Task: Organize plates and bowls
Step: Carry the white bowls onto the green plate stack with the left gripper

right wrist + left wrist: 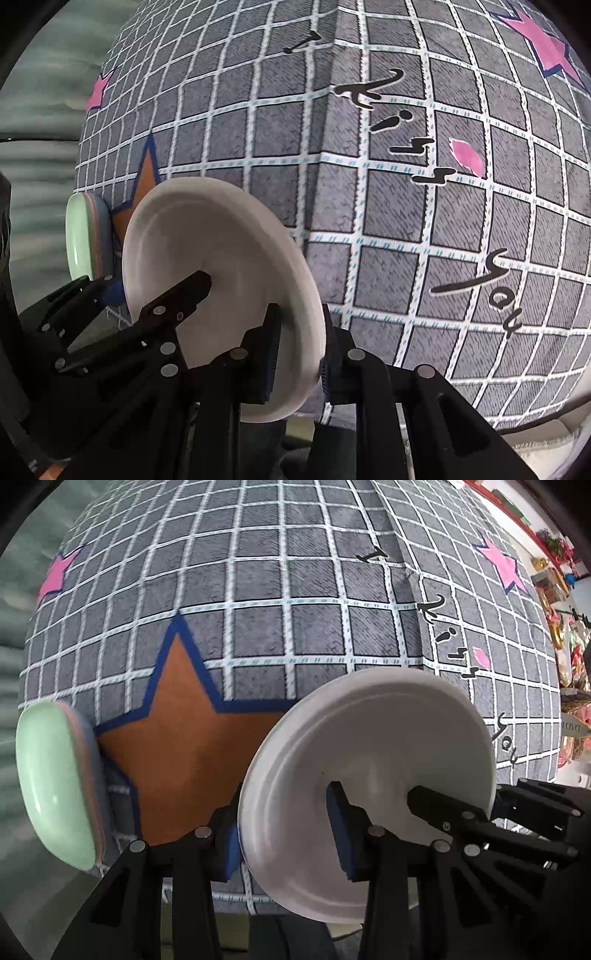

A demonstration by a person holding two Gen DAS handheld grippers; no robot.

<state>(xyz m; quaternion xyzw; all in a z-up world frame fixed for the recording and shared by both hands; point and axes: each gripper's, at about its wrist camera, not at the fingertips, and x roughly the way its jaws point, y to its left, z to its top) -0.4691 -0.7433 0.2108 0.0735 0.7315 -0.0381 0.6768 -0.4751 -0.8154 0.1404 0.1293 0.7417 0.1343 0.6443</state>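
A white plate [369, 738] stands tilted over the grey checked cloth, held by both grippers. My left gripper [284, 812] is shut on its left rim, one blue pad under the plate and one on its inner face. My right gripper [301, 321] is shut on the opposite rim of the white plate [207, 229]. Each view also shows the other tool: the right gripper [472, 794] and the left gripper [155, 284]. A stack of plates [55, 775], green on top with pink and blue beneath, lies at the left, apart from the white plate. The same stack [79, 236] shows behind the white plate.
The grey checked cloth [295, 590] bears an orange star [192, 746], pink stars and black lettering. Its near edge runs just below the grippers. Beyond it lies a greenish surface [22, 646] on the left and cluttered shelves [569, 590] on the right.
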